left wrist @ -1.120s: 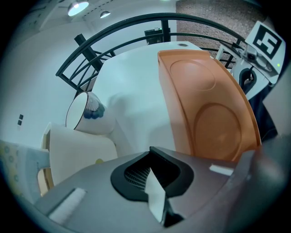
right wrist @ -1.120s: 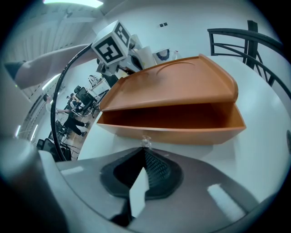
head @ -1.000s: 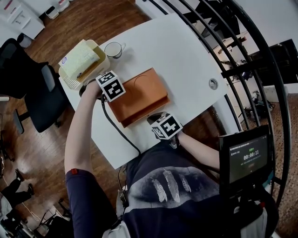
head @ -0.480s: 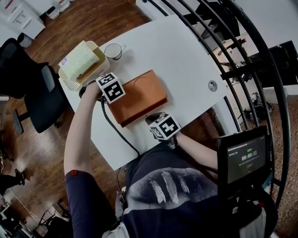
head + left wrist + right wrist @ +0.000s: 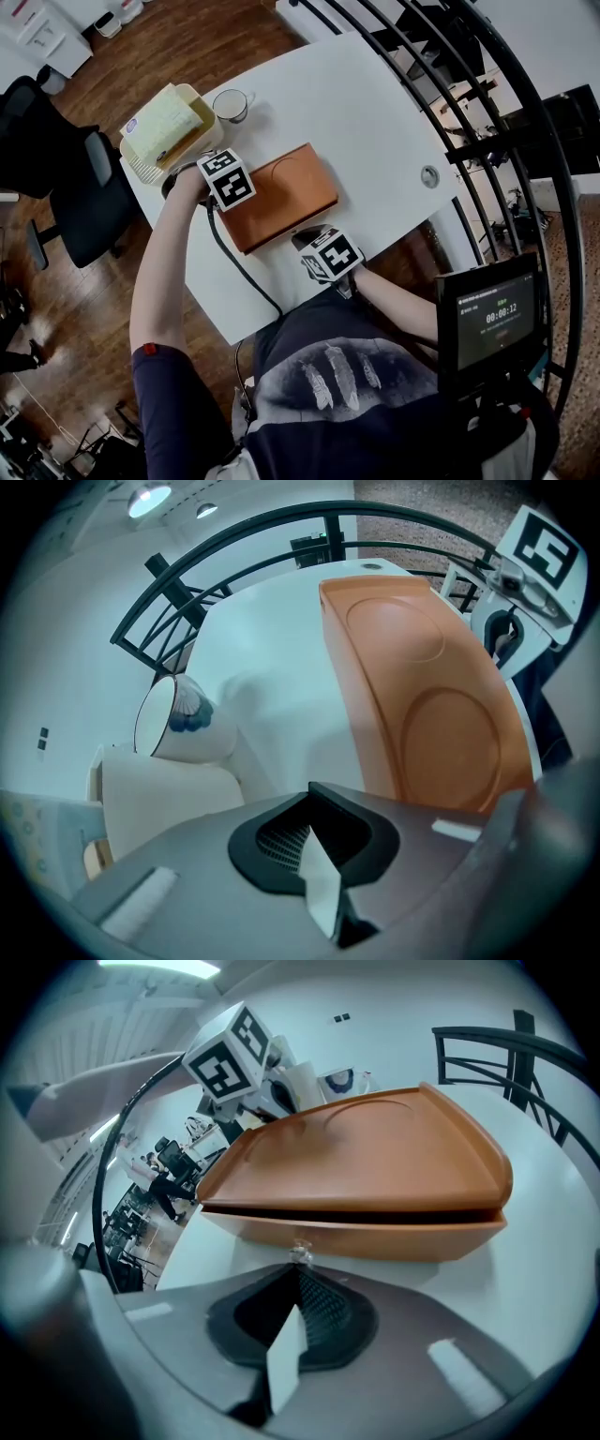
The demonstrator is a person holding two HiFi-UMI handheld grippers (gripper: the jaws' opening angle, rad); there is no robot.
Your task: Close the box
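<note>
Orange box (image 5: 356, 1171), lid seemingly a slit ajar, on white counter (image 5: 375, 103). Left claw (image 5: 314, 791), right claw (image 5: 300, 1260): jaws together, empty.

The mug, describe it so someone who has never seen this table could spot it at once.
On the white table, find the flat orange box. Past its far left corner, beside the cream basket, stands the mug: small, round and white, with a blue mark on it.

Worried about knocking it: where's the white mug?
In the head view, the white mug stands near the white table's far left edge, just right of the cream basket and beyond the orange box.
</note>
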